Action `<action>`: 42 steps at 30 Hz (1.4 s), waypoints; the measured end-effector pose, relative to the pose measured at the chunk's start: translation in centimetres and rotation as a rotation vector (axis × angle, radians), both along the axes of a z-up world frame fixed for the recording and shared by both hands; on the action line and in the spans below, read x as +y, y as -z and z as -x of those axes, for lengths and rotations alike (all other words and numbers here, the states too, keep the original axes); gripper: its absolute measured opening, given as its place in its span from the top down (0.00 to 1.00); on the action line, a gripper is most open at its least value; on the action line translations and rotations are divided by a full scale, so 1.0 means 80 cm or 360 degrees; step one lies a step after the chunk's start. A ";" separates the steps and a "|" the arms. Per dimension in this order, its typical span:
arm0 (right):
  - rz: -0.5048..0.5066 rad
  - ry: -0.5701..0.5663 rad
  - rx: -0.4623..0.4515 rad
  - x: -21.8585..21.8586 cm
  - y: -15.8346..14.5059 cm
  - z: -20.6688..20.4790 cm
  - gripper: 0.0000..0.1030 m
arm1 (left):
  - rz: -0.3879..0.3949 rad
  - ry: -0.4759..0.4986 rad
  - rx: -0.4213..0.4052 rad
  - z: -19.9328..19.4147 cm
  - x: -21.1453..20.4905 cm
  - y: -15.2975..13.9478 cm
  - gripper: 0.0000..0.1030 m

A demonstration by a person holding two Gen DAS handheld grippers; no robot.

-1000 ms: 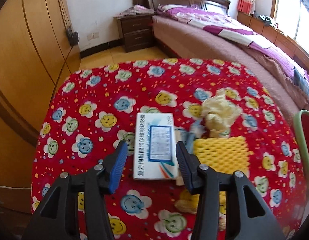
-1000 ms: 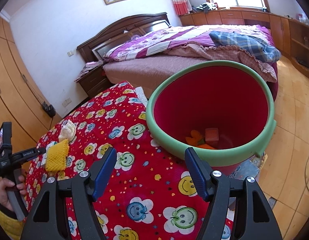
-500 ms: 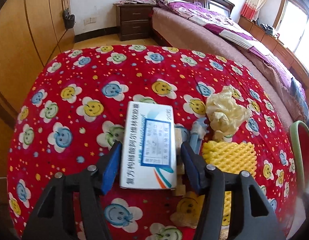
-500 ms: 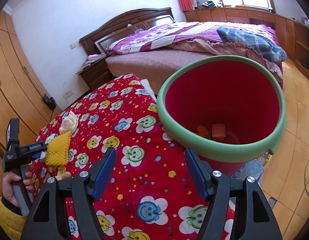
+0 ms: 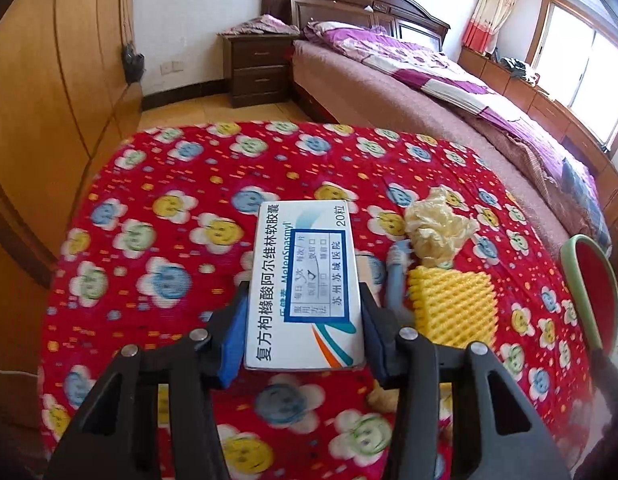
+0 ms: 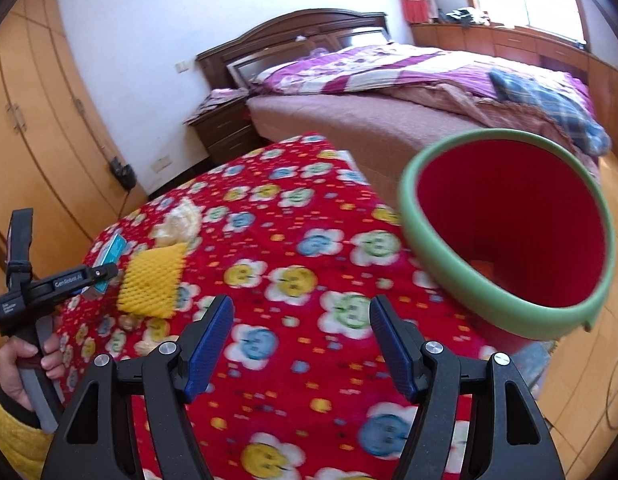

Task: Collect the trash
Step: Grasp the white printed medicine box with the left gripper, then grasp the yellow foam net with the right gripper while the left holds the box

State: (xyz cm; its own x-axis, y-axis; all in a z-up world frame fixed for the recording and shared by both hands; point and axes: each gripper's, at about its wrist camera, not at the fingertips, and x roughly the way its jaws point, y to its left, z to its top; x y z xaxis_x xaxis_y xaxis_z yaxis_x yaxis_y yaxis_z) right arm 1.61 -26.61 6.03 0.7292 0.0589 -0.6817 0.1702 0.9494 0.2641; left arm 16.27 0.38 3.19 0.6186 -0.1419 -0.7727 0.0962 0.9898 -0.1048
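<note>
My left gripper (image 5: 303, 320) is shut on a white medicine box (image 5: 305, 276) with blue print, held just over the red smiley-flower cloth (image 5: 169, 208). Beside it lie a yellow foam net (image 5: 453, 304), a crumpled cream bag (image 5: 437, 228) and a bluish wrapper (image 5: 395, 276). My right gripper (image 6: 301, 344) is open and empty above the cloth (image 6: 293, 248). The red bin with a green rim (image 6: 505, 240) stands at its right. The right wrist view also shows the left gripper (image 6: 105, 270), the box (image 6: 111, 254) and the foam net (image 6: 151, 282).
A bed (image 5: 449, 92) lies beyond the table, with a dark nightstand (image 5: 257, 68) at its head. Wooden wardrobe doors (image 5: 49, 100) stand to the left. The bin's rim (image 5: 577, 292) shows at the right table edge. Small tan scraps (image 5: 383, 396) lie near the front.
My left gripper moved forward around the medicine box and shut on it. My right gripper swung left and lower, so the bin now sits further right in its view.
</note>
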 end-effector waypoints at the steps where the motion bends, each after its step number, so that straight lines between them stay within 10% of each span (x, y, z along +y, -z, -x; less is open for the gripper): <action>1: -0.0005 -0.0019 -0.0002 0.006 -0.001 -0.004 0.30 | -0.0040 -0.0026 -0.0009 0.005 0.008 -0.002 0.51; 26: -0.0028 -0.0313 0.0212 0.150 0.053 -0.126 0.31 | -0.0025 -0.0236 0.0060 0.026 0.071 0.045 0.51; 35: -0.0012 -0.0270 0.0177 0.141 0.053 -0.116 0.75 | -0.0033 -0.0228 0.0041 0.023 0.070 0.042 0.51; 42: -0.0033 -0.0235 0.0076 0.133 0.035 -0.089 0.90 | 0.0026 -0.0207 0.0029 0.032 0.068 0.033 0.51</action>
